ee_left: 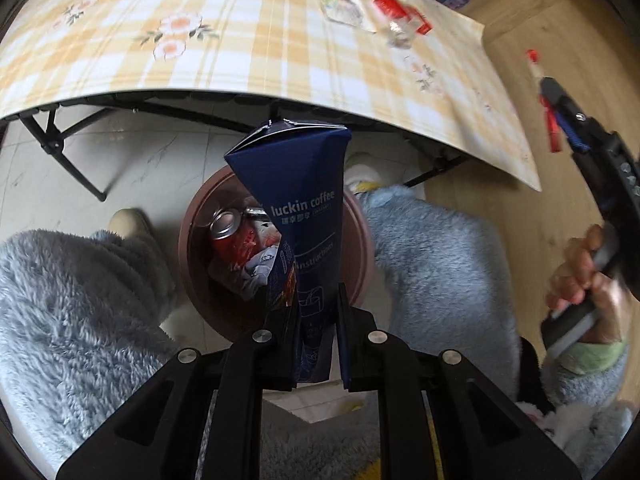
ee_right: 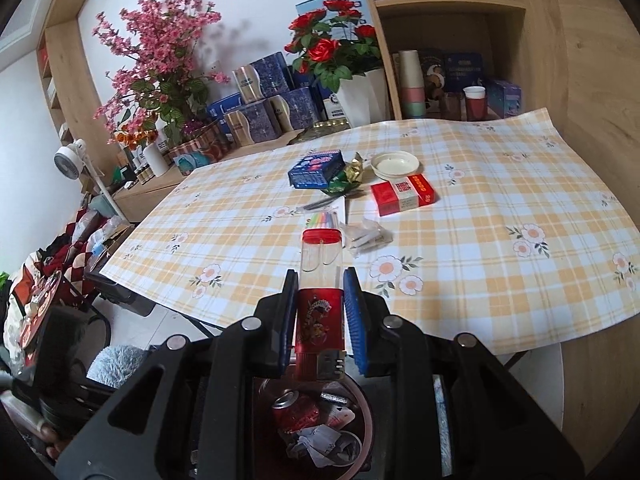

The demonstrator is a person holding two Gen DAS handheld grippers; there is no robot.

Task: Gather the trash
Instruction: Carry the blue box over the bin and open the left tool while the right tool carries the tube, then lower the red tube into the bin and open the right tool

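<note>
Left gripper [ee_left: 316, 312] pinching coffee box [ee_left: 298, 208] above bin [ee_left: 362, 236] | right gripper [ee_right: 320, 320] clamping lighter [ee_right: 320, 300] | table [ee_right: 500, 208] ahead

- A blue carton [ee_left: 296, 216] is showing "luckin coffee" in pale letters across its middle, with small characters under it too blurred to read.
- Lower on the same carton, the word "instructions" is running slantwise above a line drawing.
- On the table's far side, a red box [ee_right: 403, 193] is carrying white print, too small to make out.
- The blue box [ee_right: 317, 168] left of it is bearing print that is not readable either.
</note>
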